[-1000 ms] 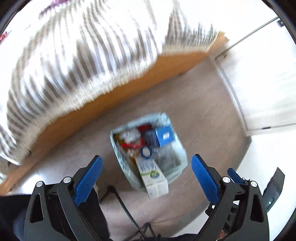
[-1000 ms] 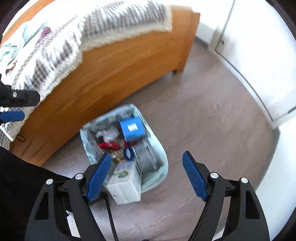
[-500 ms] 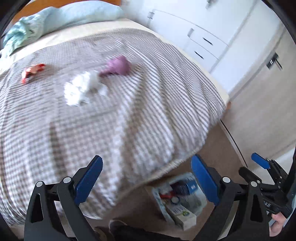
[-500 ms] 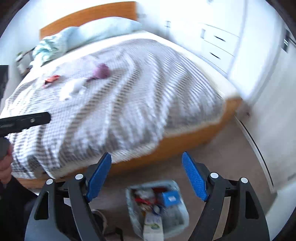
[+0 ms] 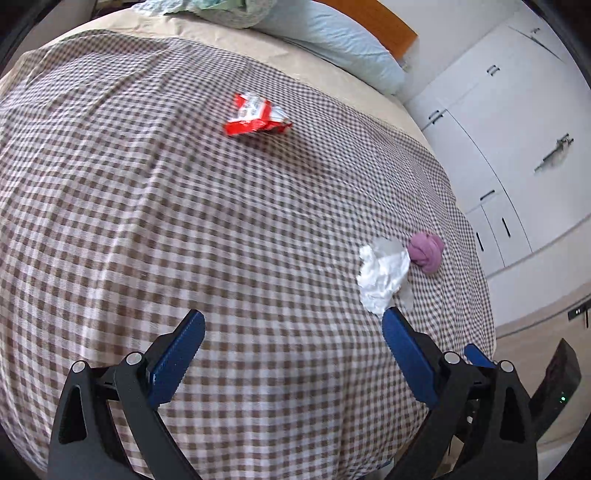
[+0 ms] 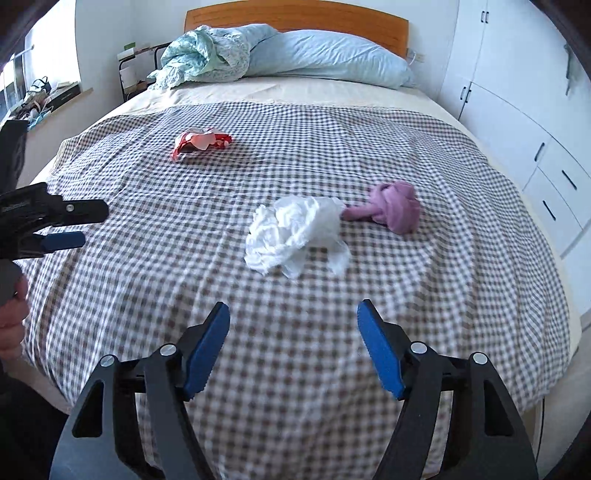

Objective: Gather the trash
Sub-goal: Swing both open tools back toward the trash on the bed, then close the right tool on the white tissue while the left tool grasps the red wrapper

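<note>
Three pieces of trash lie on the checked bedspread (image 6: 147,229). A crumpled white tissue (image 6: 291,232) rests mid-bed, just ahead of my right gripper (image 6: 293,312), whose jaws are closing with nothing between them. A knotted purple cloth (image 6: 395,206) sits right of the tissue. A red and white wrapper (image 6: 201,142) lies farther back left. My left gripper (image 5: 291,319) hovers open and empty over the bedspread (image 5: 147,221), with the tissue (image 5: 384,273) by its right finger, the purple cloth (image 5: 426,251) beyond it and the wrapper (image 5: 256,116) far ahead.
A blue pillow (image 6: 332,59) and a bunched pale green cover (image 6: 207,55) lie against the wooden headboard (image 6: 295,16). White wardrobes and drawers (image 6: 524,122) line the right side. A cluttered windowsill (image 6: 40,96) is at left. The left gripper (image 6: 55,225) shows at the right wrist view's left edge.
Both grippers have swung up from the trash bin on the floor to above the bed. The bin has left both views. The right jaws stand a little narrower than before.
</note>
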Tool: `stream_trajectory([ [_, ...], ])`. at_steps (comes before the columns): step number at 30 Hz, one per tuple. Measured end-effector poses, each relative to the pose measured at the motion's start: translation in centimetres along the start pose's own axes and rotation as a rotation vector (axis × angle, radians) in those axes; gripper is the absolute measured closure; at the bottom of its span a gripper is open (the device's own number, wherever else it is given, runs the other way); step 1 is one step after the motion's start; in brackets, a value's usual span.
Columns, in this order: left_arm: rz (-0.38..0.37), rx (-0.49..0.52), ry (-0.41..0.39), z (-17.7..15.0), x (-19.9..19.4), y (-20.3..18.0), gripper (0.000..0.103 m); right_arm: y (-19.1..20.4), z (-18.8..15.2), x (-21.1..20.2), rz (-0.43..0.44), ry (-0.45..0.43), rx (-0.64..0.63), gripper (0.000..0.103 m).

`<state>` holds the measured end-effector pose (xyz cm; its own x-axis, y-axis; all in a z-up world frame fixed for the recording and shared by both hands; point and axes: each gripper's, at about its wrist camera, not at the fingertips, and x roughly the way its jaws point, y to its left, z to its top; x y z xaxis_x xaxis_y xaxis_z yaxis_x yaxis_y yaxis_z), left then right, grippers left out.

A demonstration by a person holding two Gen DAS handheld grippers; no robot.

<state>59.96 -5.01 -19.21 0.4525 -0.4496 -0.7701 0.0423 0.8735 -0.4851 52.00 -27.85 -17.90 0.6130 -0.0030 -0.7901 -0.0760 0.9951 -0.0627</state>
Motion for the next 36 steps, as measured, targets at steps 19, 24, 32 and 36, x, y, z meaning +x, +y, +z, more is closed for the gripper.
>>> stream_trajectory([
  [19, -0.009, -0.057, 0.045, 1.8, 1.3, 4.7, 0.010, -0.3, 3.5, -3.3, 0.019, -0.184, 0.346, 0.096],
  [24, 0.072, 0.109, -0.028, 1.3, 0.5, 2.9, 0.010, -0.6, 2.8, -1.6, 0.071, -0.142, 0.402, 0.096],
  [32, 0.469, 0.786, -0.183, 7.1, 7.1, -5.5, 0.010, -1.5, 2.4, -1.5, 0.074, -0.119, 0.318, 0.095],
  [36, 0.623, 0.941, -0.120, 11.1, 12.8, -6.7, 0.010, -2.9, 2.3, -0.4, 0.100, -0.099, 0.357, 0.095],
])
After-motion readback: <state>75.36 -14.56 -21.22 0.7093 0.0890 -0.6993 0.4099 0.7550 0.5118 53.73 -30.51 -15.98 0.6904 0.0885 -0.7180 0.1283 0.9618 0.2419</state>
